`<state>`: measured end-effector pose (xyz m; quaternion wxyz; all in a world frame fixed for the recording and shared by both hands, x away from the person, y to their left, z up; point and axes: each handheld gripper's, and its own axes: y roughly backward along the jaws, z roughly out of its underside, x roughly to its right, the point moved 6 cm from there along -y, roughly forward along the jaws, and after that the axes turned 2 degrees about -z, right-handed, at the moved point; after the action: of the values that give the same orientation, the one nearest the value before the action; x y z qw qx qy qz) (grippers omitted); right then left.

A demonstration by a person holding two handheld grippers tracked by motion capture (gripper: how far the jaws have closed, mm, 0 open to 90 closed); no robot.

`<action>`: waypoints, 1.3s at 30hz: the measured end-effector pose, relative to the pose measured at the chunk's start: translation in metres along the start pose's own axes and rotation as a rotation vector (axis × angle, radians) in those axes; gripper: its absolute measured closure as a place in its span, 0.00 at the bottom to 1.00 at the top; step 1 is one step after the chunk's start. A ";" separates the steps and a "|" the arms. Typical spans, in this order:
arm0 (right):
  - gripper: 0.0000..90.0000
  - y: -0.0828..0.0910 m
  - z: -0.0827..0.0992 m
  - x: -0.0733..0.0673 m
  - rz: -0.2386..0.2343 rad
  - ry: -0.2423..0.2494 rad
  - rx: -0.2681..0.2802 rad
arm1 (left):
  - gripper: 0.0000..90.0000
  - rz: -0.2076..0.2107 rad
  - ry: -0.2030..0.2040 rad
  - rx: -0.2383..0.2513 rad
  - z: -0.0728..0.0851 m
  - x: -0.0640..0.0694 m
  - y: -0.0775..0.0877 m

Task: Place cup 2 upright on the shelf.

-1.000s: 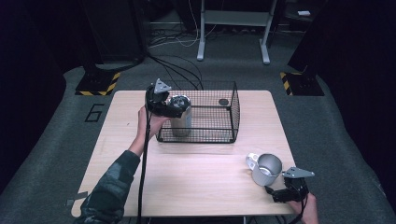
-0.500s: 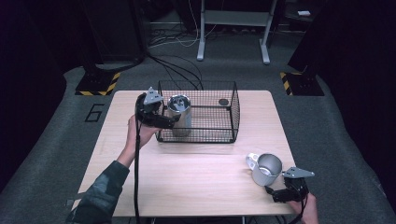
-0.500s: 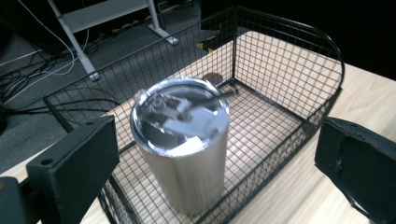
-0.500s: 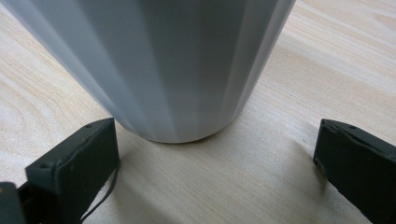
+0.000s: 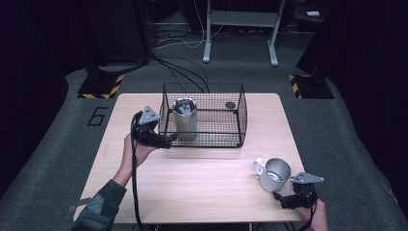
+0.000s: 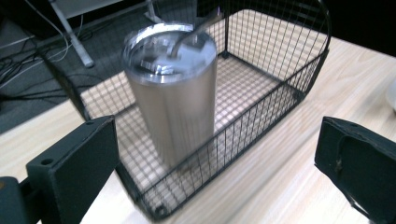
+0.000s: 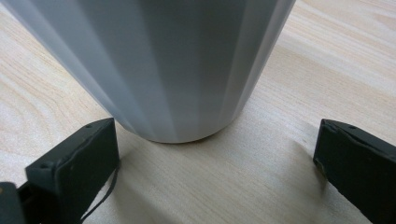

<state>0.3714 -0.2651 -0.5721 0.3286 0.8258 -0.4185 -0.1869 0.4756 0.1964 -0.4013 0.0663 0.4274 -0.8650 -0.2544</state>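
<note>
Black disc [image 5: 230,104] on table [image 5: 202,192]; floor numeral 6 [image 5: 97,115]; striped stand bases [image 5: 100,87].

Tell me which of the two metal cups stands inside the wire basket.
The tall lidded tumbler, at the left end of the wire basket. The handled mug stands outside on the bare table.

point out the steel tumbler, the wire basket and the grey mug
steel tumbler [image 5: 184,120], high view, on its side wall below the lid
wire basket [image 5: 240,115], high view, on its right end wall
grey mug [image 5: 275,174], high view, on its body beside the handle
</note>
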 end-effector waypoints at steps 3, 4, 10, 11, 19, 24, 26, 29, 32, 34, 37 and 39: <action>0.00 0.000 0.000 0.000 -0.002 -0.003 -0.001 | 0.00 0.005 0.005 -0.030 0.018 0.002 0.005; 0.00 0.000 0.000 0.000 -0.002 -0.003 0.000 | 0.00 0.008 0.007 -0.035 0.024 0.003 0.006; 0.00 0.000 0.000 0.000 0.000 0.004 -0.003 | 0.00 0.019 0.038 -0.112 0.076 0.008 0.007; 0.00 0.000 0.000 0.000 0.002 0.001 -0.002 | 0.00 0.017 0.051 -0.120 0.085 0.008 0.006; 0.00 0.000 0.000 0.000 0.001 0.012 -0.005 | 0.00 0.006 0.147 -0.189 0.147 0.001 0.003; 0.00 0.000 0.000 0.000 0.003 0.012 -0.003 | 0.00 -0.004 0.174 -0.215 0.169 -0.001 -0.002; 0.00 -0.001 0.000 -0.001 0.005 0.006 -0.002 | 0.00 -0.020 0.163 -0.251 0.174 -0.001 -0.003; 0.00 0.000 0.001 0.000 0.018 -0.004 -0.004 | 0.00 -0.032 0.149 -0.273 0.182 0.000 -0.007; 0.00 0.001 0.001 0.000 0.031 -0.014 0.009 | 0.00 -0.052 0.112 -0.293 0.191 0.001 -0.011; 0.00 0.003 0.003 0.000 0.025 -0.001 -0.004 | 0.00 -0.061 0.139 -0.263 0.193 0.003 -0.010; 0.00 0.004 0.003 0.000 0.029 -0.010 -0.021 | 0.00 -0.074 0.123 -0.264 0.193 0.002 -0.009; 0.00 0.005 0.004 0.000 0.038 -0.028 -0.024 | 0.00 -0.072 0.131 -0.264 0.193 0.002 -0.009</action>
<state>0.3663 -0.2688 -0.5711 0.3362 0.8109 -0.4365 -0.1972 0.4165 0.2645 -0.5726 0.1688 0.4616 -0.8019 -0.3397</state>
